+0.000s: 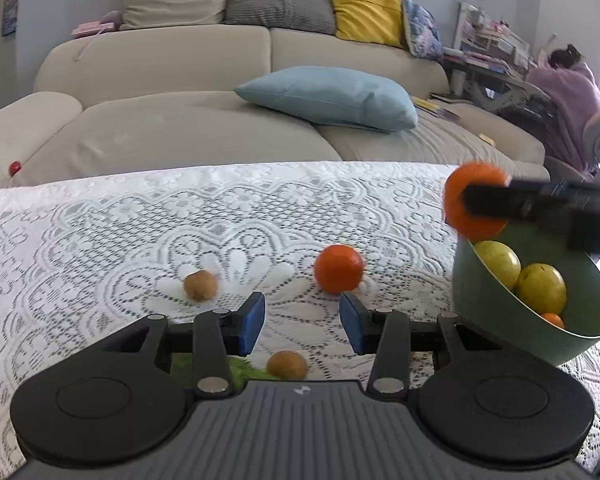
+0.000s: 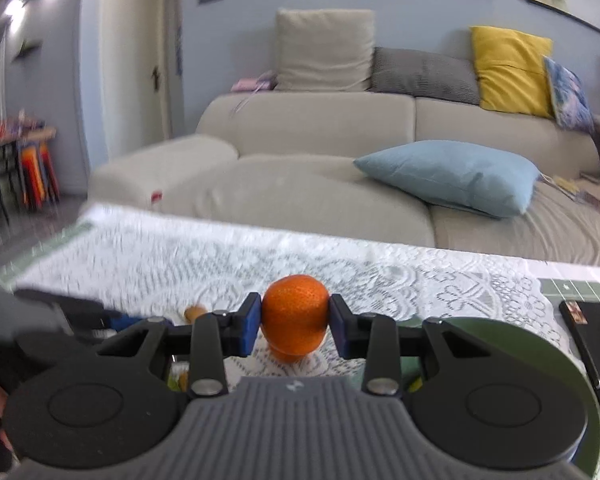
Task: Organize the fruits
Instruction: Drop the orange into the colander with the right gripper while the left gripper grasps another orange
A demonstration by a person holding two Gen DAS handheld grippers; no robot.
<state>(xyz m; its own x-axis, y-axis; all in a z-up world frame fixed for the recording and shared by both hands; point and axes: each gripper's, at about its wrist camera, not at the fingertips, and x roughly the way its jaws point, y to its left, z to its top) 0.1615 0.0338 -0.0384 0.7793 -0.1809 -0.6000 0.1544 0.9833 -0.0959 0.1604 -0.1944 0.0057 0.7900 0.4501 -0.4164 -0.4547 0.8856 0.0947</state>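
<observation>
Brown kiwis [image 1: 199, 285] and [image 1: 287, 364] plus one orange [image 1: 339, 268] sat loose on the lace tabletop [image 1: 100, 232], with the left tool [image 1: 302, 322] released over them. Further right, the right tool [image 2: 296, 316] was clenched on another orange [image 2: 295, 316] above the green bowl [image 1: 496, 316], which already held yellow fruit [image 1: 540, 286], so I'd guess about half was left.

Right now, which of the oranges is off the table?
The orange clamped in the right gripper, raised beside the green bowl's rim. The other loose orange sits on the lace tablecloth.
</observation>
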